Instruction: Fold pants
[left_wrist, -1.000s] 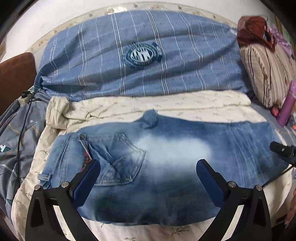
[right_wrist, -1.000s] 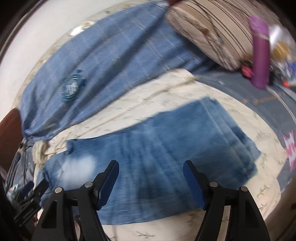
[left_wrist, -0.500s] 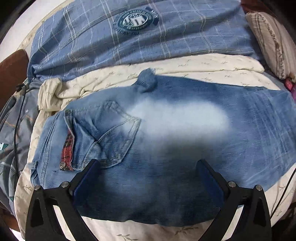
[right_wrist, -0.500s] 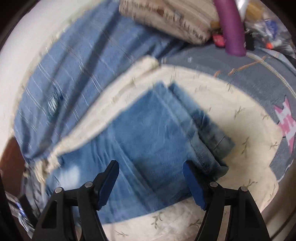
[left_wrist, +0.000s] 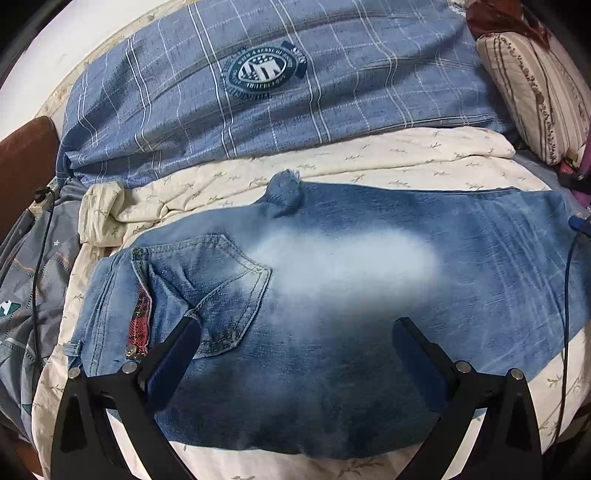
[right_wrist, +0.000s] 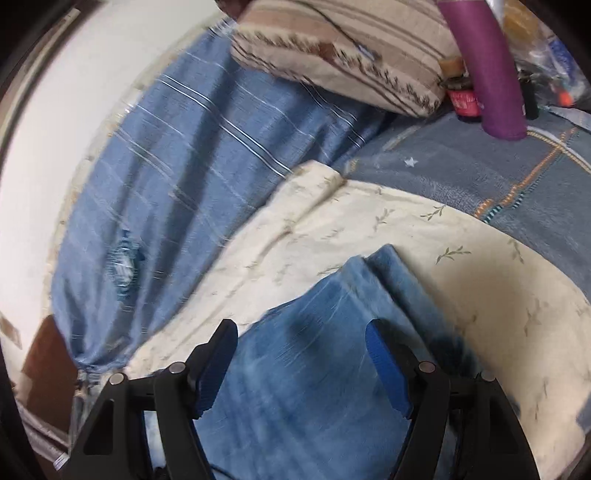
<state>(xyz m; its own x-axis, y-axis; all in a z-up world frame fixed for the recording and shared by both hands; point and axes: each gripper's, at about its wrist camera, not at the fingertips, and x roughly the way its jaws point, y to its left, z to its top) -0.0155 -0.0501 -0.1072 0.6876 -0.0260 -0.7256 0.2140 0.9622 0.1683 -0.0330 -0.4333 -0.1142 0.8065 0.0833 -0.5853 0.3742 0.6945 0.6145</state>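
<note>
Blue faded jeans (left_wrist: 332, 288) lie flat on a cream quilt (left_wrist: 369, 158), waistband and back pocket (left_wrist: 221, 288) at the left, legs running right. My left gripper (left_wrist: 295, 332) hovers open just above the seat, nothing between its fingers. In the right wrist view the leg ends of the jeans (right_wrist: 332, 314) lie folded one over the other on the quilt (right_wrist: 480, 295). My right gripper (right_wrist: 301, 332) stands open over them, its blue pads apart and empty.
A blue checked duvet (left_wrist: 295, 92) with a round badge lies behind the quilt. A striped pillow (left_wrist: 535, 85) sits at the right, with a purple bottle (right_wrist: 491, 74) and small items beside it. A grey-blue blanket (right_wrist: 498, 177) and a dark cable (left_wrist: 37, 258) lie nearby.
My right gripper has swept along the legs to their ends and rolled. My left gripper has dropped a little closer to the seat of the jeans.
</note>
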